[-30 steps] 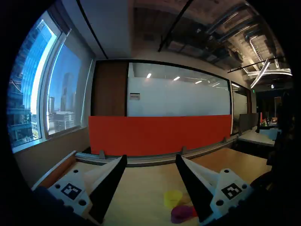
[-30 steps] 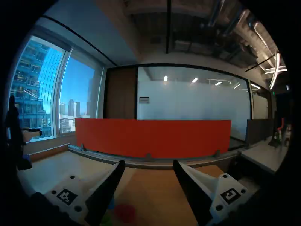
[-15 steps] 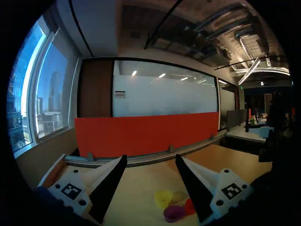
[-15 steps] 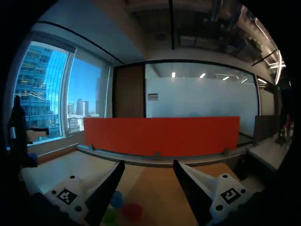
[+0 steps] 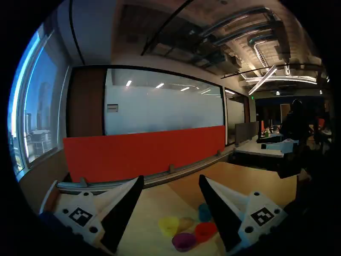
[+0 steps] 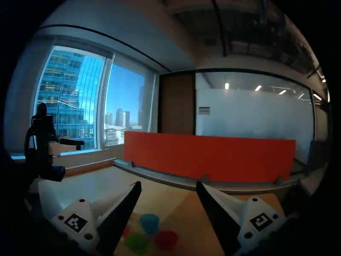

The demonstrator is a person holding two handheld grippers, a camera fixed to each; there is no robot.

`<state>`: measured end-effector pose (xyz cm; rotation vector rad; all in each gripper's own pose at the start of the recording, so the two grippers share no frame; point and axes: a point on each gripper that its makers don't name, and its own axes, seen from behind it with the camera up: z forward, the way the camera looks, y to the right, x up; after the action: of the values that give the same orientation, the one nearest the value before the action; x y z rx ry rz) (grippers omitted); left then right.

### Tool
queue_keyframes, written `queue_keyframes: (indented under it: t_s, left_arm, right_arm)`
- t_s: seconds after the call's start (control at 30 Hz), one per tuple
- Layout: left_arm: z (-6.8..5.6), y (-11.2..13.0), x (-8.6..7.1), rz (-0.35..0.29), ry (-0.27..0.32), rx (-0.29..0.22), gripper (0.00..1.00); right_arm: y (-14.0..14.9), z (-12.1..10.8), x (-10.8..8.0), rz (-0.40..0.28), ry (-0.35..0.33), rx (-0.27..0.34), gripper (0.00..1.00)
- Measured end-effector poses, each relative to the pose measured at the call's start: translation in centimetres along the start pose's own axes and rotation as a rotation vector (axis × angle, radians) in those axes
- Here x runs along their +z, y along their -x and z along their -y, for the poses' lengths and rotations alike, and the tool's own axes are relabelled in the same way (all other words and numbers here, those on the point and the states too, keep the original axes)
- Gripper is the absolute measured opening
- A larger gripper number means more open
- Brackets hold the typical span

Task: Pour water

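I see the left gripper and the right gripper both spread wide and empty above the desk, with the cluster of coloured cups low ahead, lying toward the left one's right finger and the right one's left finger, so between them.

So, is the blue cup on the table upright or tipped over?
Upright: the blue cup stands on its base on the table, round mouth facing up. Whether it holds water, I cannot tell.

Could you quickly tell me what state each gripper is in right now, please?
Left gripper: open, holding nothing.
Right gripper: open, holding nothing.
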<state>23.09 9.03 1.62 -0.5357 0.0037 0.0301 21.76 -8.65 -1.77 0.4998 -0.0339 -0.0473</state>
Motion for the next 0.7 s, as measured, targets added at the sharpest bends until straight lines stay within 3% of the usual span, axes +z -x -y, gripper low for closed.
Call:
queue_keyframes:
  t_s: [0.3, 0.7]
  left_arm:
    - [-1.8, 0.8, 0.1, 0.019, 0.087, -0.015, 0.96]
    - [-2.7, 2.1, 0.0, 0.058, 0.152, -0.021, 0.96]
  right_arm:
    - [0.0, 1.9, 0.0, 0.011, -0.080, -0.005, 0.99]
    - [2.0, 2.9, 0.0, 0.075, -0.137, -0.002, 0.99]
